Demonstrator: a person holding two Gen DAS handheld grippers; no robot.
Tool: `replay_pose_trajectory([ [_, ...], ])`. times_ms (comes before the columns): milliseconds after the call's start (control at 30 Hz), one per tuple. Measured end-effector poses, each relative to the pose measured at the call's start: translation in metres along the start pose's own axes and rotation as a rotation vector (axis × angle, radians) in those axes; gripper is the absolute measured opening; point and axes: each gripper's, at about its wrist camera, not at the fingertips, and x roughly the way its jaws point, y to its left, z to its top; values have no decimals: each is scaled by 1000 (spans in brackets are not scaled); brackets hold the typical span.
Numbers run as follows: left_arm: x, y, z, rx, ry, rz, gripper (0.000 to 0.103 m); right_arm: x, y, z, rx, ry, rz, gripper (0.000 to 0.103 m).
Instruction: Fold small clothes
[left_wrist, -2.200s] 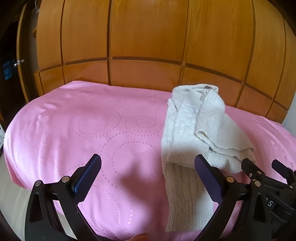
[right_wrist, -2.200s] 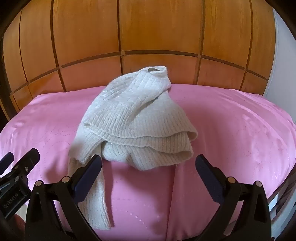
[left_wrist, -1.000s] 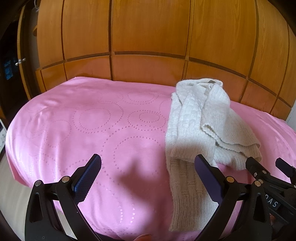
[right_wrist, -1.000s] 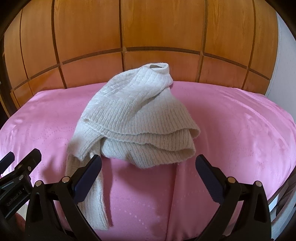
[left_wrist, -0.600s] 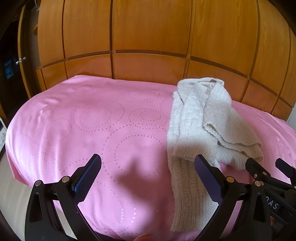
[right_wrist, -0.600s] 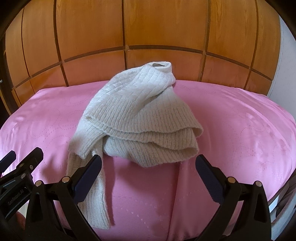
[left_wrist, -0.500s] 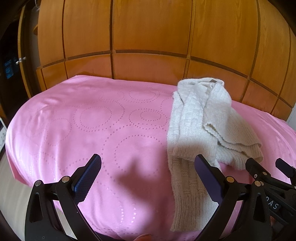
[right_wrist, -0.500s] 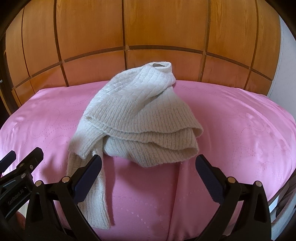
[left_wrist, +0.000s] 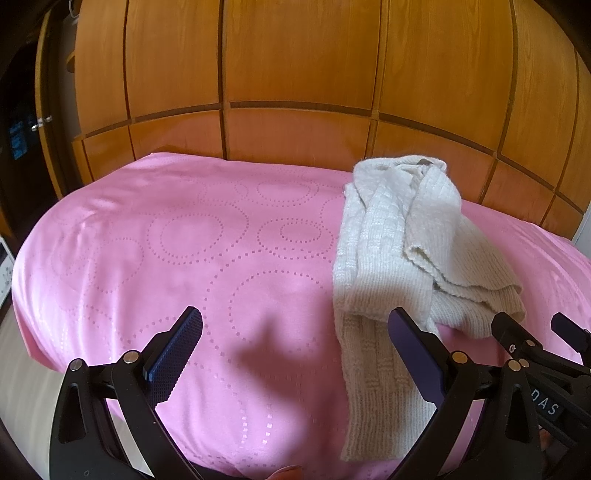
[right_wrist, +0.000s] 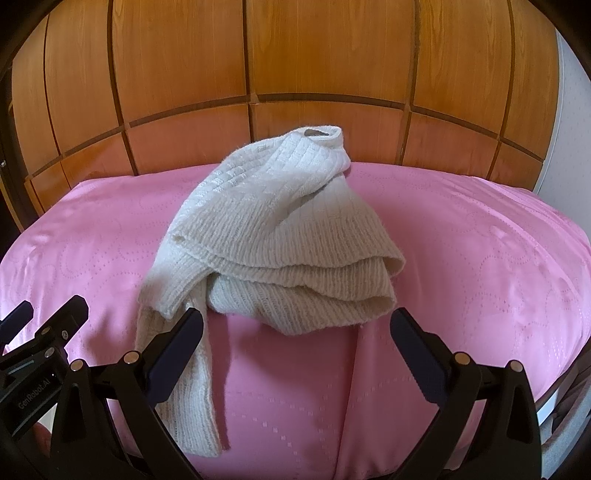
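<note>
A cream knitted sweater (right_wrist: 280, 236) lies bunched on a pink bedspread (right_wrist: 461, 258), one sleeve hanging over the front edge. In the left wrist view the sweater (left_wrist: 402, 254) is at the right of the bed. My left gripper (left_wrist: 295, 343) is open and empty, above the bed's front edge, its right finger just in front of the sleeve. My right gripper (right_wrist: 295, 343) is open and empty, in front of the sweater's near hem, its left finger over the sleeve.
A wooden panelled headboard (left_wrist: 295, 92) stands behind the bed. The pink bedspread (left_wrist: 166, 251) spreads left of the sweater. A dark doorway (left_wrist: 18, 140) is at the far left. A white wall (right_wrist: 569, 122) is at the right.
Both grippers have moved slightly forward and up over the bed. The sweater lies as before. Both stay open.
</note>
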Motion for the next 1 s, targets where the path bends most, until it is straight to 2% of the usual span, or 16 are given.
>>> replay_pose_trajectory([
  [467,1,-1,0,2,6,-1,100,1,-2,0,3,13,7,101],
  [767,12,-2,-1,16,43,-7,100,9,-10,3,14,19,21,101],
  [967,31,8,-2,72,97,-64,100,12,-19,22,9,-17,62,101],
  [1000,34,10,-4,76,110,-95,100,12,-20,26,9,-22,66,101],
])
